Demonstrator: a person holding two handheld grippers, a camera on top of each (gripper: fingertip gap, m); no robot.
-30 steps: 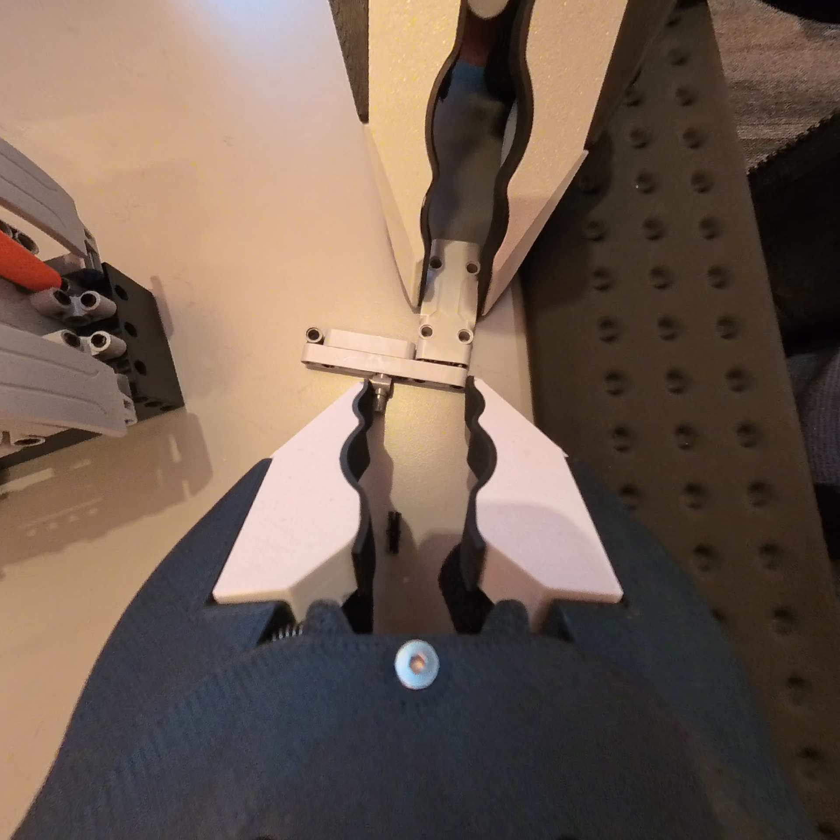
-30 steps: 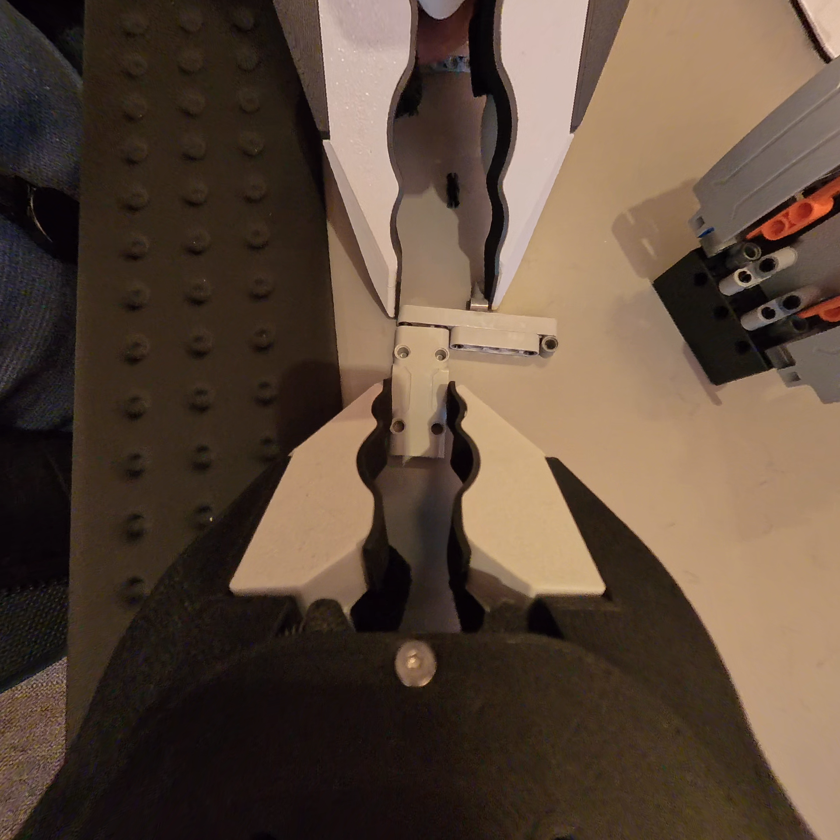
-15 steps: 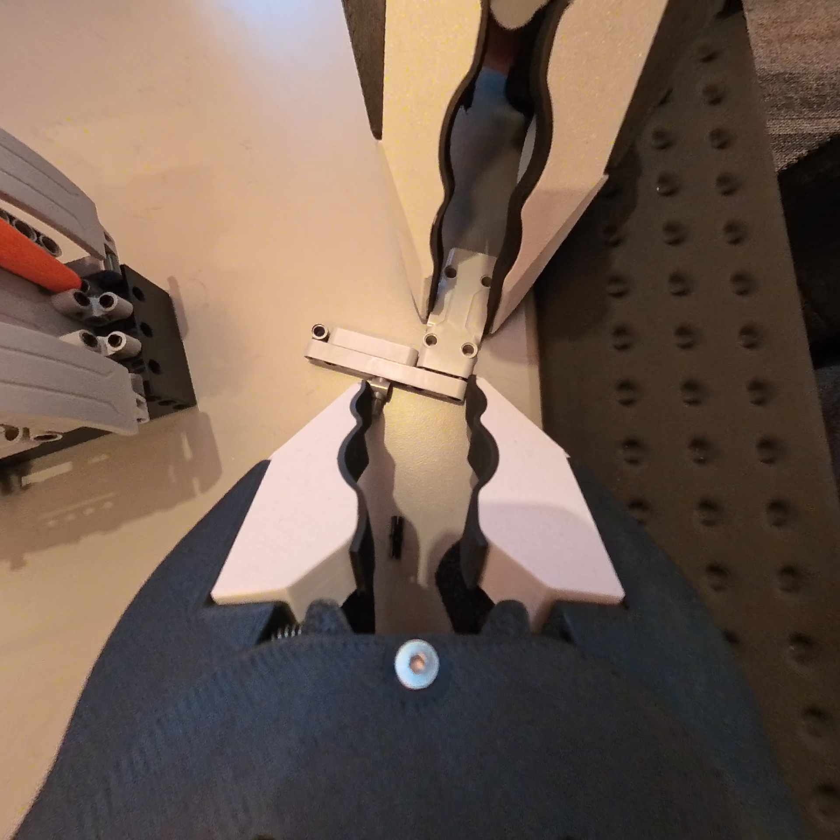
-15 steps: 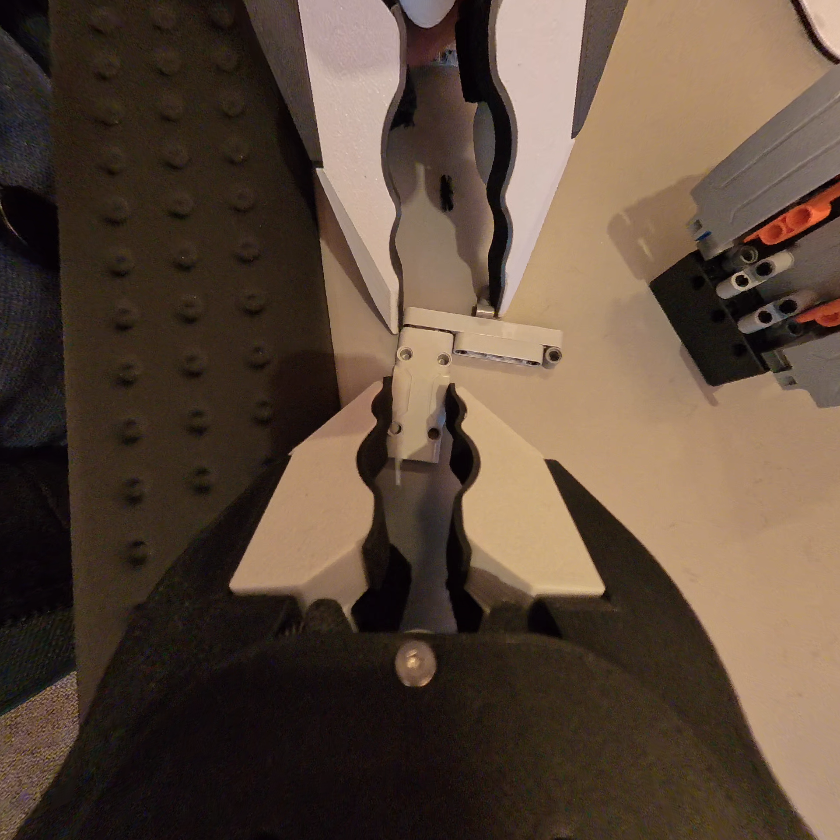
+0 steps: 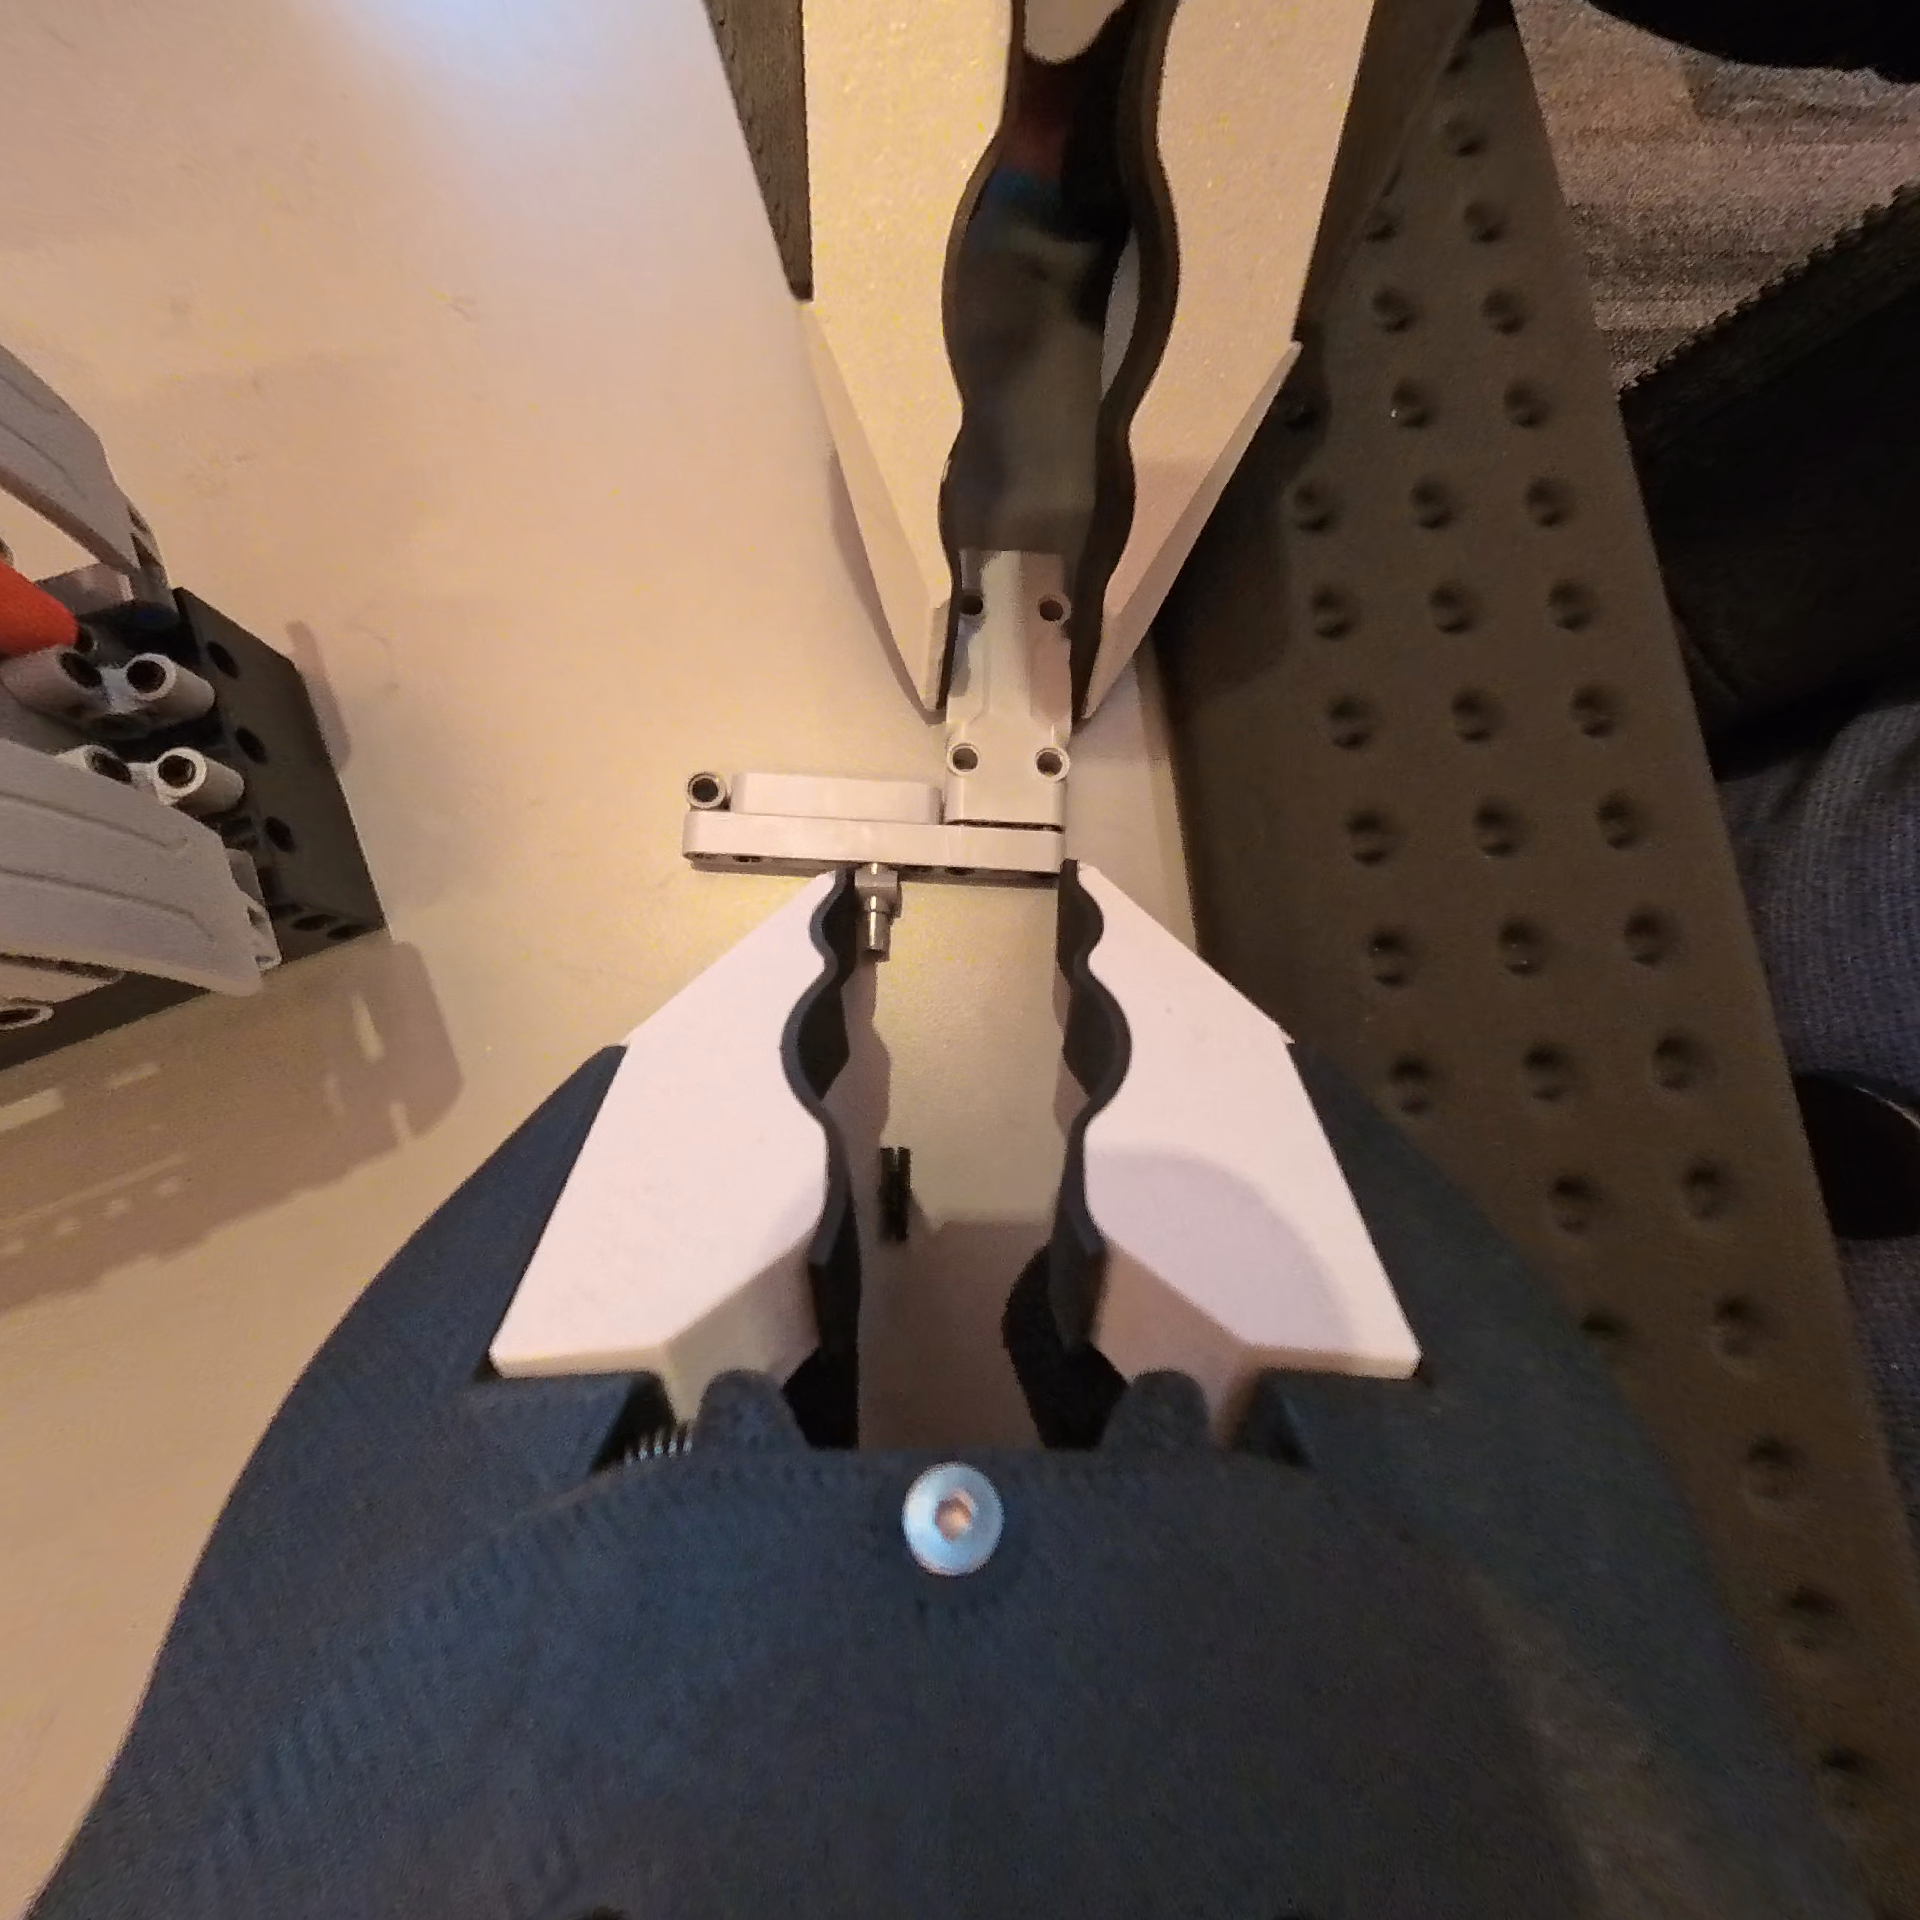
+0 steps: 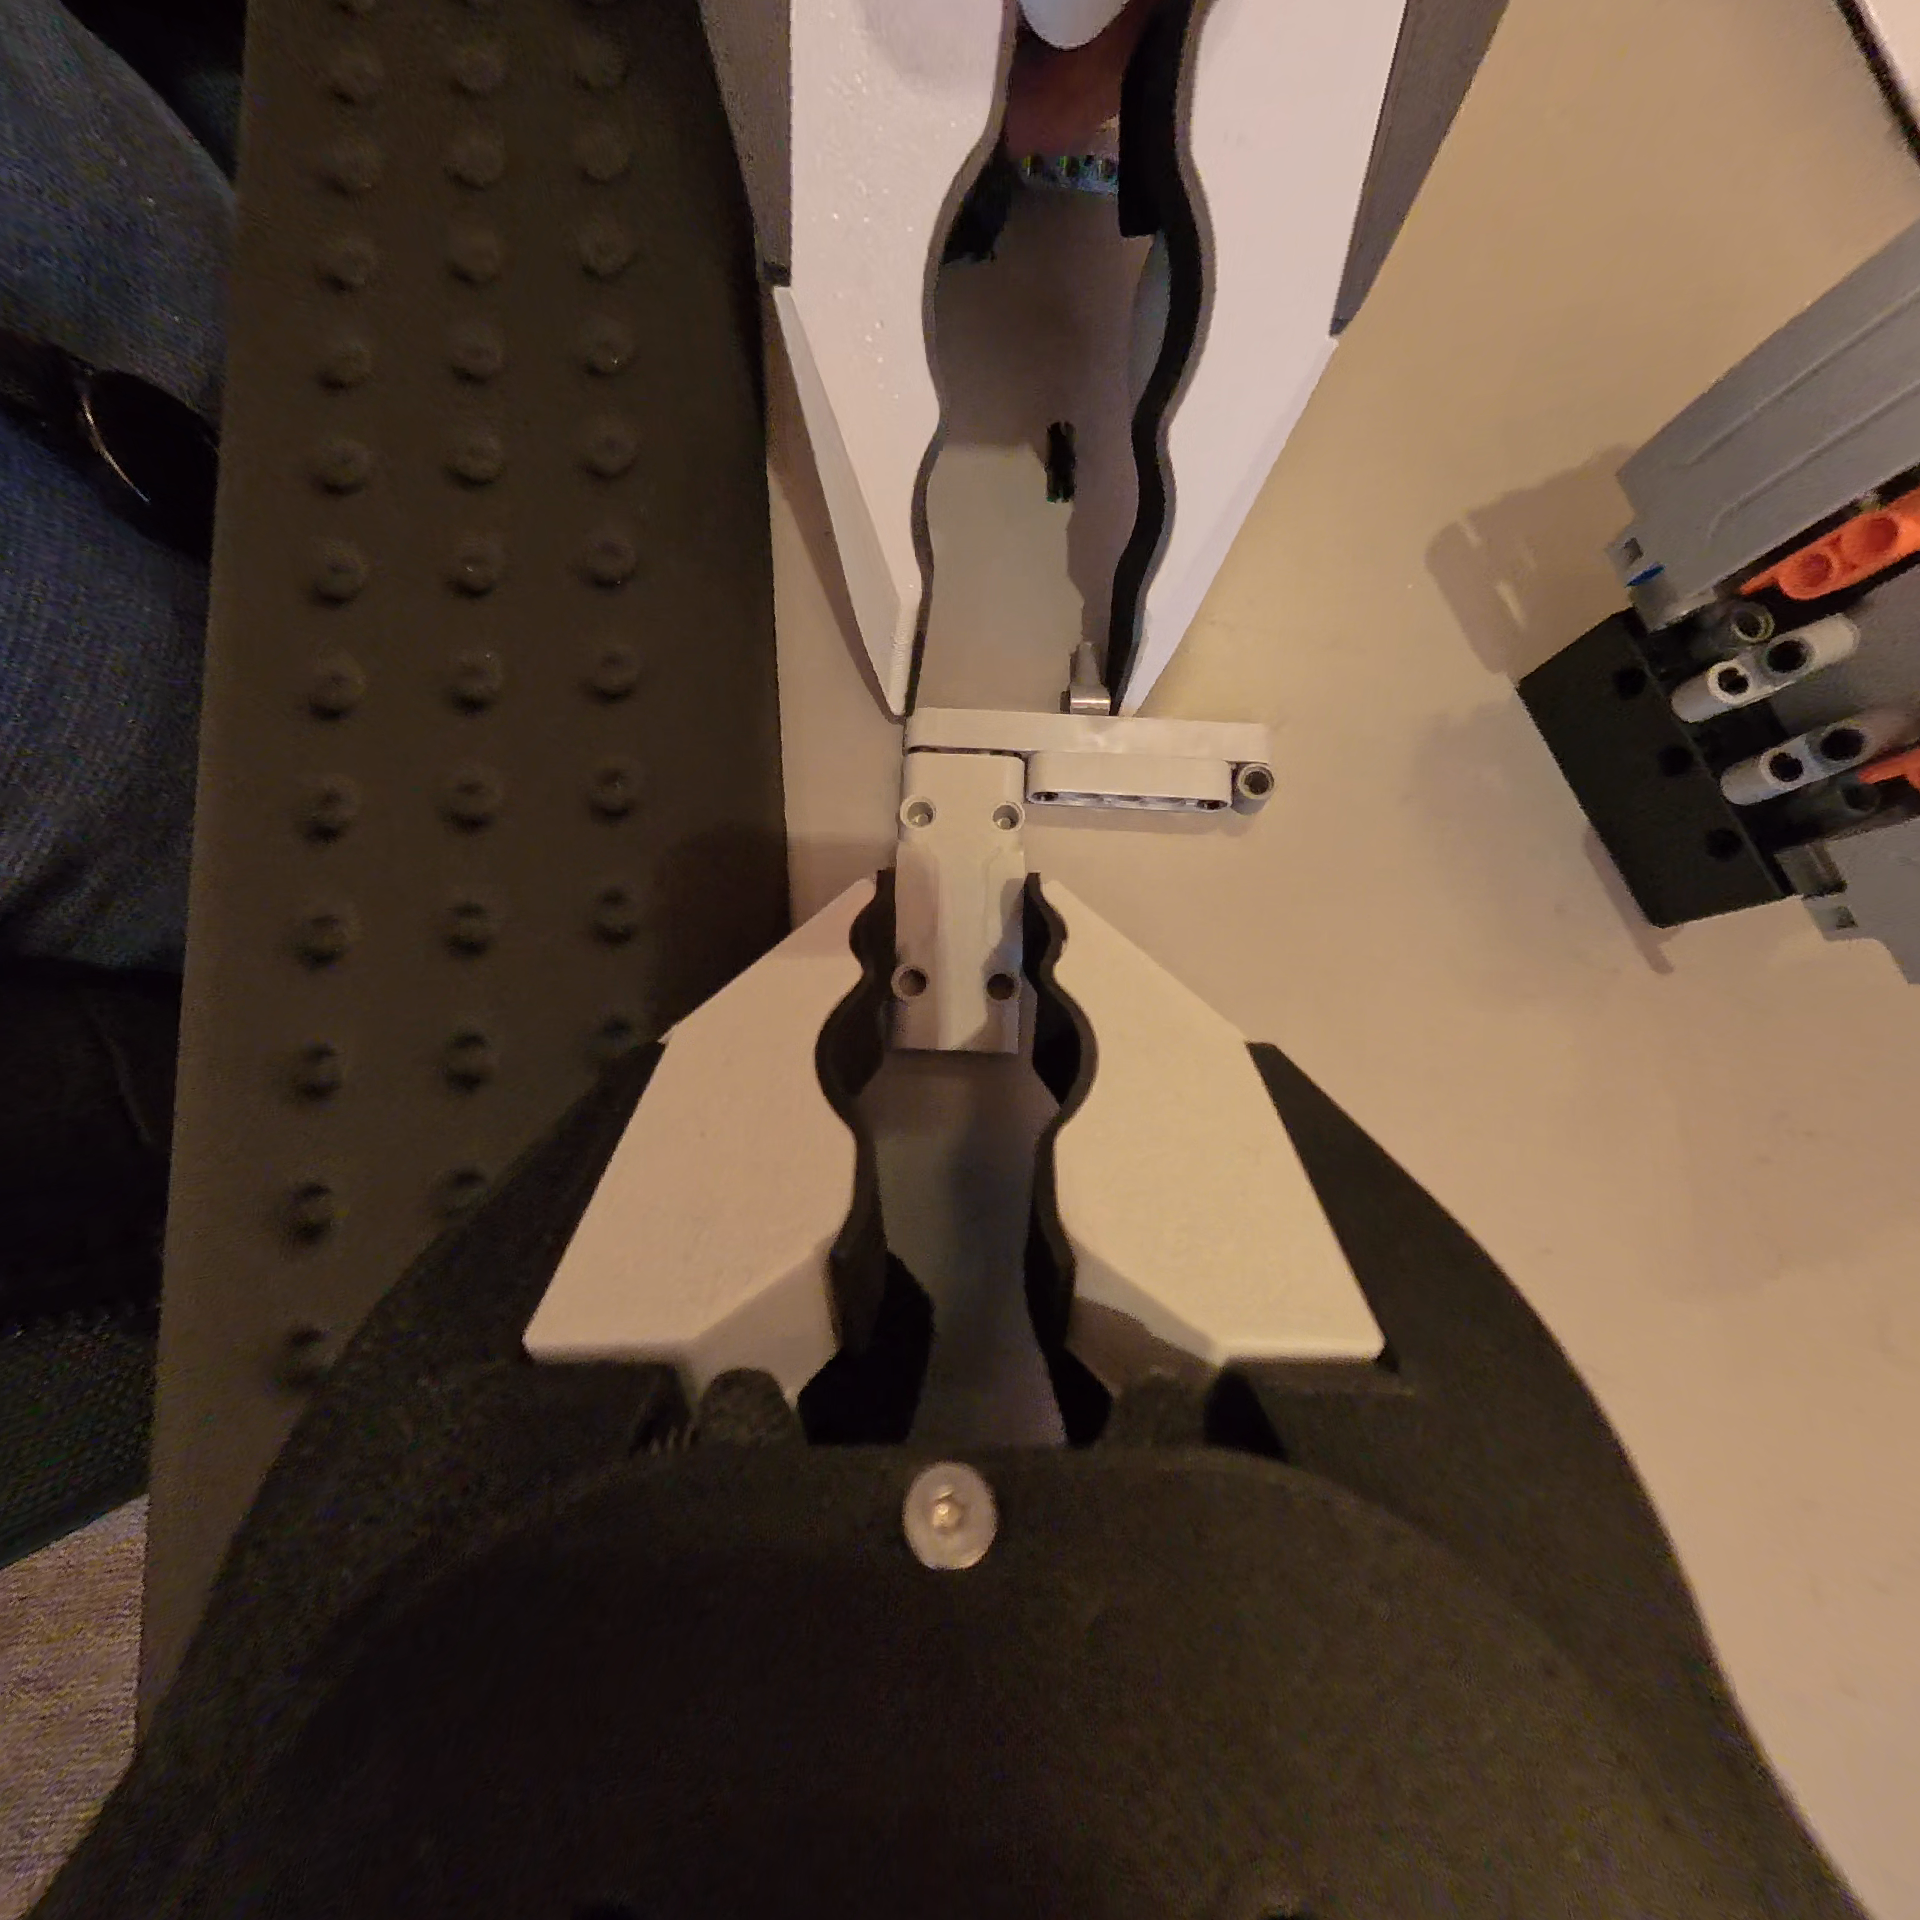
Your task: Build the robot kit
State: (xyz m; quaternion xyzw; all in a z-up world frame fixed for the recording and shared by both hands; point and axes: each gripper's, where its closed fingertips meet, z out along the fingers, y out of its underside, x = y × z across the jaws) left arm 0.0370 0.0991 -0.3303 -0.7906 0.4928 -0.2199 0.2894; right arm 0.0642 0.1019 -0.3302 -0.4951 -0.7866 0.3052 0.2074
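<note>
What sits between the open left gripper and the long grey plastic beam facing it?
Nothing separate: the left gripper has its fingertips almost at the long grey plastic beam. Only the beam's own short grey peg pokes toward them, beside one finger.

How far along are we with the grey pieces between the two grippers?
Done: the grey block and beams are already joined. In hand: the right gripper clamps the block; the left gripper, jaws open, faces the beam's small peg. Left: the black pin lies loose on the table.
</note>
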